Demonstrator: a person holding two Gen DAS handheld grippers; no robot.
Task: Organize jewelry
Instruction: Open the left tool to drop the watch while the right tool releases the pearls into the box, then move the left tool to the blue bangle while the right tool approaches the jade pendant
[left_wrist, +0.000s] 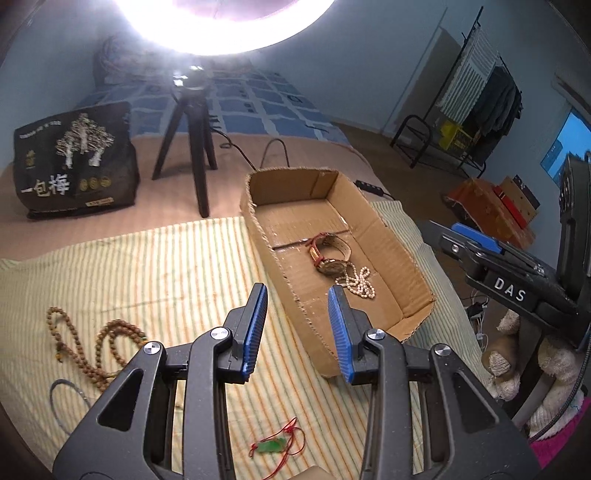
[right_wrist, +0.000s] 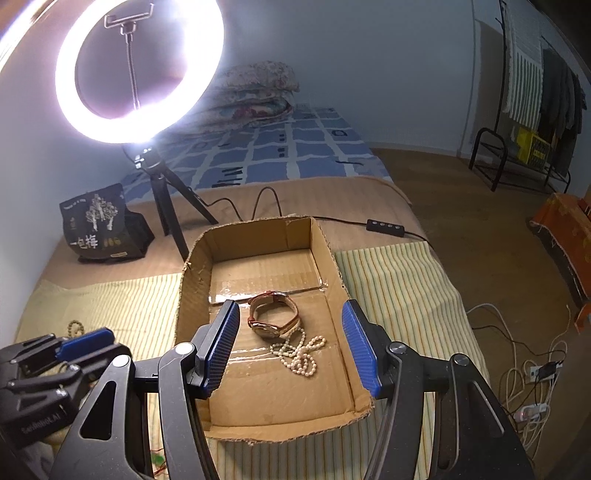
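An open cardboard box (left_wrist: 388, 236) (right_wrist: 192, 291) lies on a striped cloth. Inside it are a brown-strapped watch (left_wrist: 330, 254) (right_wrist: 275, 314) and a pearl necklace (left_wrist: 358, 282) (right_wrist: 299, 354). On the cloth left of the box lie a wooden bead necklace (left_wrist: 96, 343), a grey cord loop (left_wrist: 62, 398) and a green pendant on red string (left_wrist: 275, 445). My left gripper (left_wrist: 297, 295) is open and empty above the cloth, by the box's near left wall. My right gripper (right_wrist: 290, 310) is open and empty above the box's near end.
A ring light on a black tripod (left_wrist: 192, 140) (right_wrist: 162, 199) stands behind the box, its cable and switch (right_wrist: 386, 225) trailing right. A black printed bag (left_wrist: 74, 162) (right_wrist: 101, 225) sits at back left. Cables (right_wrist: 524, 384) lie on the floor right of the bed.
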